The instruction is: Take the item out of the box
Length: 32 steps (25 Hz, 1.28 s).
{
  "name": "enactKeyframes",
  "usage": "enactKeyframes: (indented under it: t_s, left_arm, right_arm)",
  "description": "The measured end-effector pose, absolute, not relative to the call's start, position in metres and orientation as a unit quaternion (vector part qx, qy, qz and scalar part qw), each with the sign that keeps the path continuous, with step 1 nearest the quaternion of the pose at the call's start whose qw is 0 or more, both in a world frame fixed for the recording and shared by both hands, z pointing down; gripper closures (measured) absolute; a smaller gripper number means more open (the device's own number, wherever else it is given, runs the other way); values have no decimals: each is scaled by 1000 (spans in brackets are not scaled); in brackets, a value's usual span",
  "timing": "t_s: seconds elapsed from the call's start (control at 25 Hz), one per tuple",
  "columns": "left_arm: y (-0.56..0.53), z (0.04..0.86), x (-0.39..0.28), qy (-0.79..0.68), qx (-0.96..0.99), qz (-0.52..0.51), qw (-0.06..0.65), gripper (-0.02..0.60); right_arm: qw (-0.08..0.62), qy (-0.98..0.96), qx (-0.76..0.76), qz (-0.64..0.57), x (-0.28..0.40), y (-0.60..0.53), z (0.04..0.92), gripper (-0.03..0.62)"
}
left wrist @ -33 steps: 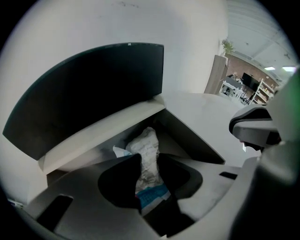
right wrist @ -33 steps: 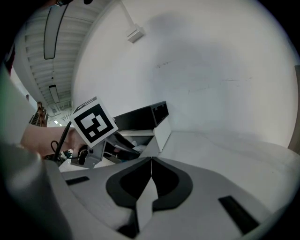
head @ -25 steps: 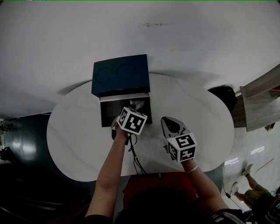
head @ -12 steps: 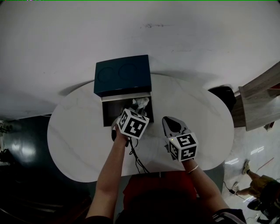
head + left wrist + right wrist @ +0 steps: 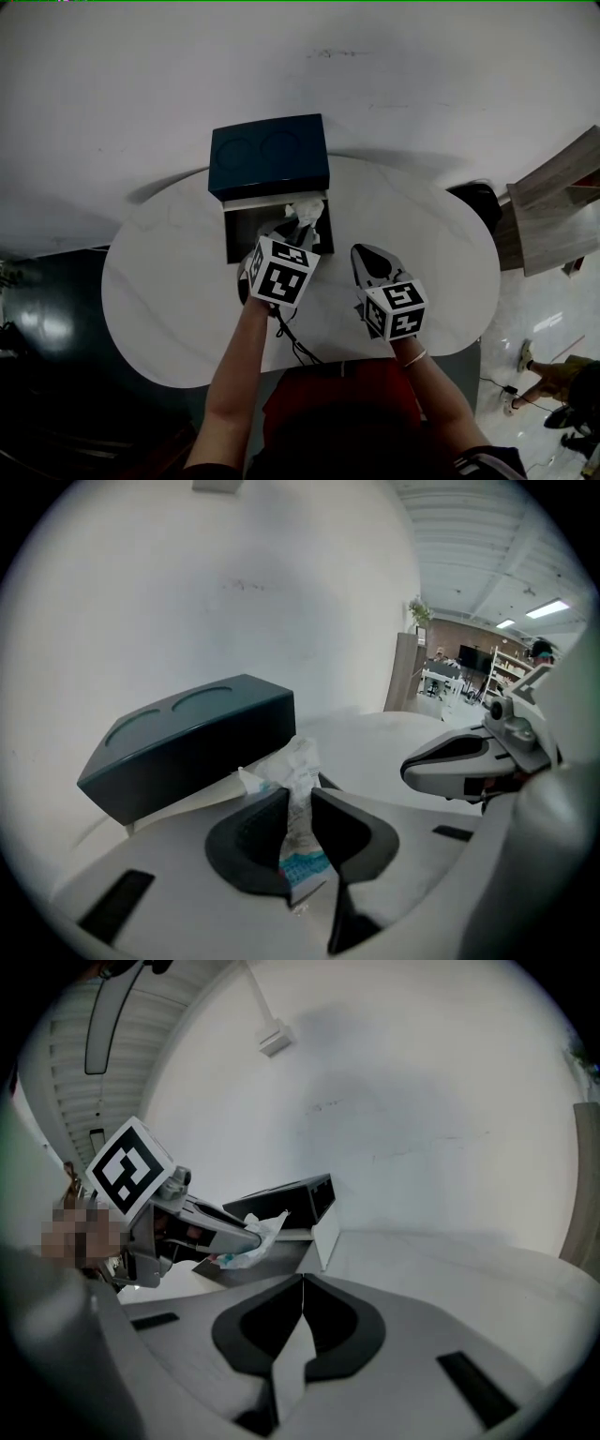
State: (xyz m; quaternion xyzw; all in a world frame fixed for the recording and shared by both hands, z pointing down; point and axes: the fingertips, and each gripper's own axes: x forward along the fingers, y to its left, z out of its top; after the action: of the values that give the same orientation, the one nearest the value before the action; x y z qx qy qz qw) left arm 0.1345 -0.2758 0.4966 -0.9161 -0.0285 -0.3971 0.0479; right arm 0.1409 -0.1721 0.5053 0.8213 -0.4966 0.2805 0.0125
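Note:
A dark blue box [image 5: 267, 155] stands open at the far side of the white oval table [image 5: 169, 281], its lid tipped back. My left gripper [image 5: 289, 228] hovers over the box's open front, shut on a crinkled white packet [image 5: 298, 771] with teal print; the packet [image 5: 305, 214] sticks up past the pads. The left gripper view shows the left gripper [image 5: 300, 803] pinching the packet, with the box [image 5: 187, 742] behind it. My right gripper [image 5: 368, 258] hangs over the table to the right, shut and empty. From the right gripper view, the right gripper [image 5: 302, 1283] faces the packet [image 5: 258, 1241].
A black cable [image 5: 295, 347] trails from the left gripper toward the near table edge. Right of the table stand a wooden unit [image 5: 553, 206] and a dark object [image 5: 483, 202] on the floor. A pale wall rises behind the box.
My left gripper has drawn back a little from the box with the packet between its pads, and the packet now stands higher above the box. The right gripper has barely moved.

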Motion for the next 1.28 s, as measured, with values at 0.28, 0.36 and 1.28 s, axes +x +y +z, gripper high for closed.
enactKeyframes:
  t_s: [0.28, 0.36, 1.28]
  left_arm:
    - [-271, 473, 118, -25, -933, -359, 29, 494]
    - [-269, 465, 113, -25, -938, -345, 22, 494]
    - [-257, 423, 54, 59, -976, -193, -84, 492]
  right_arm:
    - [10, -491, 830, 264, 132, -171, 489, 579]
    - [8, -489, 833, 258, 131, -171, 484, 579]
    - [-14, -506, 835, 214, 105, -174, 448, 579]
